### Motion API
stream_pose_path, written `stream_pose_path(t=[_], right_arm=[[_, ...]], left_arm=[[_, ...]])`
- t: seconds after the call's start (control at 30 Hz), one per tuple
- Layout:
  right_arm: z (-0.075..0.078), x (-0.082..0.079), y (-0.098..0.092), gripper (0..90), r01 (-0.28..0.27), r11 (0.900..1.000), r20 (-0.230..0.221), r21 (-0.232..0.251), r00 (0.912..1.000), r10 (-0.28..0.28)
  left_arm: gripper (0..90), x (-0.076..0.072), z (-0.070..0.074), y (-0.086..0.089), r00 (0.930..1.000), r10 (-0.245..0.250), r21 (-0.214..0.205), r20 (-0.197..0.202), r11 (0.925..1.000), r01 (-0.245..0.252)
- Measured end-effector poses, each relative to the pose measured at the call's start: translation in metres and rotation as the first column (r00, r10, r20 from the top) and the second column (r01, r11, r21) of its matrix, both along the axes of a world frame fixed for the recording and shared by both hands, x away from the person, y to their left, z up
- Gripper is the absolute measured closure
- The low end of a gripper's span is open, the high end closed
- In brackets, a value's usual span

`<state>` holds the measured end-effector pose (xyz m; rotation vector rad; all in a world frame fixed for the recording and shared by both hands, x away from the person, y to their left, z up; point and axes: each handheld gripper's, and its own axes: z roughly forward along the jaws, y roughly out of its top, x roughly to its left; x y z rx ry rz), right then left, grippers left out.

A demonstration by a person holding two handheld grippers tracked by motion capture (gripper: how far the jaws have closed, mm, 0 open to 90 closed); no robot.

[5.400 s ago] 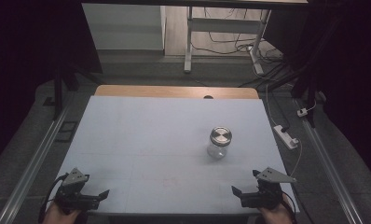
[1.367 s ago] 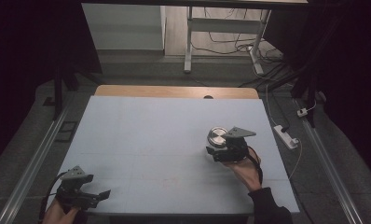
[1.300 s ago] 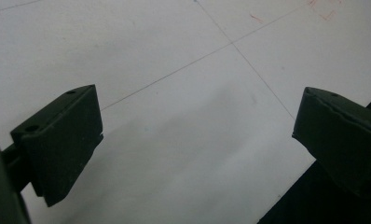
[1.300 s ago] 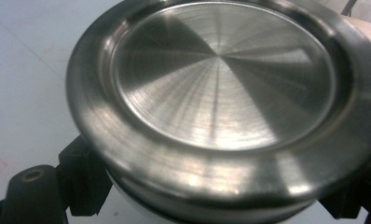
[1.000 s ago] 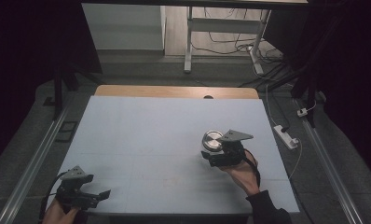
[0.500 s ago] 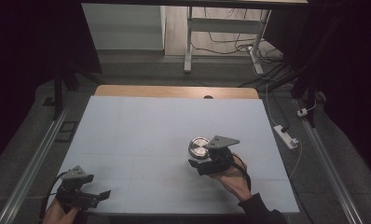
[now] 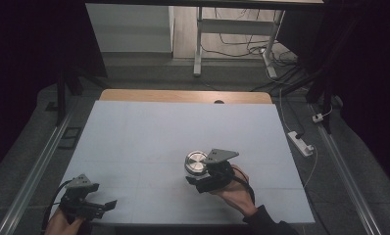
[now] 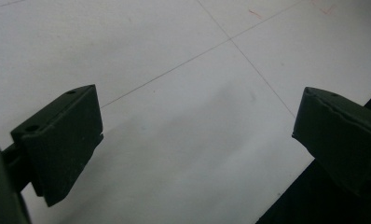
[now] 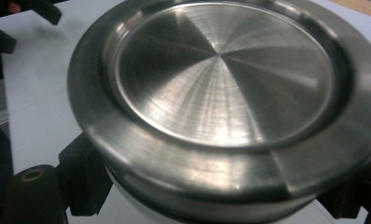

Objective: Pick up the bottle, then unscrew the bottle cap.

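A small jar with a brushed-metal lid (image 7: 196, 161) is near the middle front of the white table, held at its side by my right gripper (image 7: 199, 173), which is shut on it. In the right gripper view the lid (image 9: 221, 74) looms large, with a black finger (image 9: 83, 179) pressed against the jar body below the rim at each side. My left gripper (image 7: 103, 201) rests at the front left corner, and its jaws (image 8: 197, 140) stand wide apart over bare table with nothing between them.
The white table top (image 7: 158, 127) has a wooden strip (image 7: 183, 95) along its far edge and drops off just in front of both hands. A power strip (image 7: 301, 142) lies on the floor to the right. A metal rail (image 7: 31, 176) runs along the left.
My right gripper came forward from the front right, closed on the jar and has carried it left and toward the front. The left gripper has stayed where it was.
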<state>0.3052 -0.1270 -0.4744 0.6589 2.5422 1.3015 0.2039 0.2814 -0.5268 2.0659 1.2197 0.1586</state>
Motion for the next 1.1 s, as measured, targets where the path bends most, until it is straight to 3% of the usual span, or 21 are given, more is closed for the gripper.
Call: stream_pose_path(t=[0.37, 0.67, 0.7, 0.97, 1.1], right_arm=[[-0.001, -0.008, 0.01, 15.0, -0.049, 0.9988, -0.002, -0.006, 0.9988, 0.049], [0.0, -0.007, 0.009, 15.0, -0.042, 0.9991, -0.006, 0.003, 0.9991, 0.042], [0.0, -0.007, 0.009, 15.0, -0.043, 0.9991, -0.006, 0.003, 0.9991, 0.043], [0.0, -0.007, 0.009, 15.0, -0.05, 0.9987, -0.001, -0.001, 0.9987, 0.05], [0.001, -0.007, 0.009, 15.0, -0.051, 0.9987, 0.001, 0.004, 0.9987, 0.051]], left_arm=[[0.4, -0.002, 0.001, 0.001, 0.9999, 0.0, -0.008, 0.016, 1.0, 0.0], [0.0, 0.0, 0.008, -0.005, 0.9962, -0.033, -0.033, 0.08, 0.9988, 0.036], [0.0, 0.001, 0.01, -0.007, 0.9939, -0.049, -0.036, 0.099, 0.998, 0.053], [0.0, 0.007, 0.017, -0.017, 0.9861, -0.095, -0.067, 0.136, 0.9922, 0.105], [0.0, 0.013, 0.024, -0.028, 0.9766, -0.122, -0.087, 0.177, 0.9865, 0.139]])
